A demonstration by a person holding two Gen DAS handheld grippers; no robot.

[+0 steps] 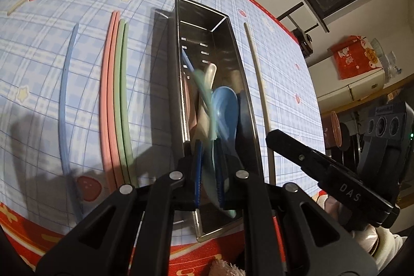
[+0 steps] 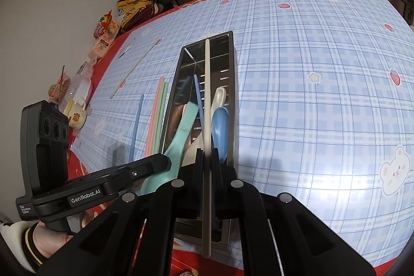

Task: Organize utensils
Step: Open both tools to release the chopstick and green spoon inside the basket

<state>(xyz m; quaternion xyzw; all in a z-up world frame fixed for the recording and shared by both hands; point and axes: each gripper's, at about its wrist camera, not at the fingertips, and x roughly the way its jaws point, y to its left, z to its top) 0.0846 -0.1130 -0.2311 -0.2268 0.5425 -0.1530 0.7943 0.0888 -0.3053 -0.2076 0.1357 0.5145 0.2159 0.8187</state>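
Left claw (image 1: pixel 208 172) grips teal spoon (image 1: pixel 211 172) over tray (image 1: pixel 248 120).

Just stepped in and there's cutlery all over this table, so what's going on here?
A person is sorting utensils into a metal caddy with two handheld grippers. The left gripper is shut on a mint-green spoon, lowering it in beside a blue spoon. The right gripper is shut on a cream chopstick over the caddy. Pink and green chopsticks and a blue chopstick lie on the tablecloth.
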